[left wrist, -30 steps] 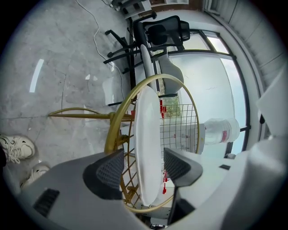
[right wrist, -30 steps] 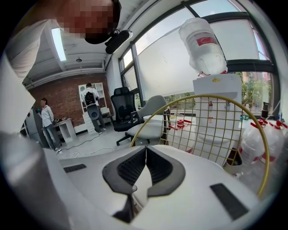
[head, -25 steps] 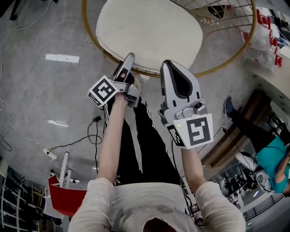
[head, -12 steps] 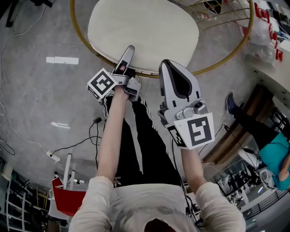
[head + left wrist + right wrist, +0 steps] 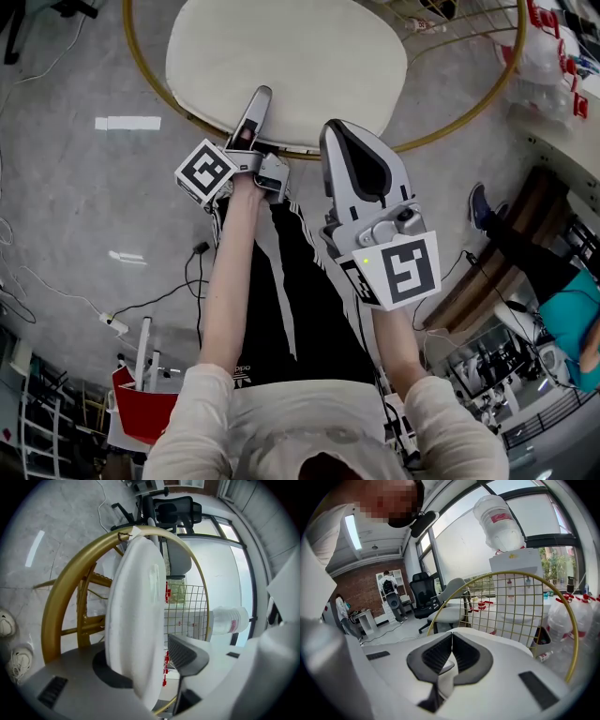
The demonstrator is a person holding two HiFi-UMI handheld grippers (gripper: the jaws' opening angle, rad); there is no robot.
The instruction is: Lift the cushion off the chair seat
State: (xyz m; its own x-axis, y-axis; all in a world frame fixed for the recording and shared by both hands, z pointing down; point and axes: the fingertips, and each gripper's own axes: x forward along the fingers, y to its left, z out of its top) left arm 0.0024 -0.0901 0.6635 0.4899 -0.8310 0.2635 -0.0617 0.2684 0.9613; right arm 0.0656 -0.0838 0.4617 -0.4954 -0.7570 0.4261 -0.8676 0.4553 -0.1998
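Chair: a round gold metal hoop chair (image 5: 55,607) with a gold wire-mesh back (image 5: 520,606) stands on the grey floor (image 5: 75,206) right ahead of me.
Cushion: a thick cream oval fabric cushion (image 5: 286,66) lies flat on the seat inside the hoop, not yet lifted, with its near edge towards me.
Right gripper: my right gripper (image 5: 451,644) has its jaws pressed together with nothing between them. It hovers just short of the cushion's near edge, beside my other hand.
Left gripper: my left gripper (image 5: 255,105) straddles that near edge. Its jaws have just been closing but stand wide. The rim lies against one jaw, and a gap shows on the side of the other's ribbed pad (image 5: 185,651).
Step, as I judge it: taking hold of the edge, with the lift not begun.
Risk, shallow bite: I reach only the rim, so if I raise before both pads press, the soft edge may slide out and the cushion drop back.
Risk, one-sided lift: with my right jaws empty, the cushion would hang from one point, droop, and drag on the hoop or snag the mesh.
Risk, hoop: the gold rim runs close under my left jaws, and closing low could pinch the frame too.
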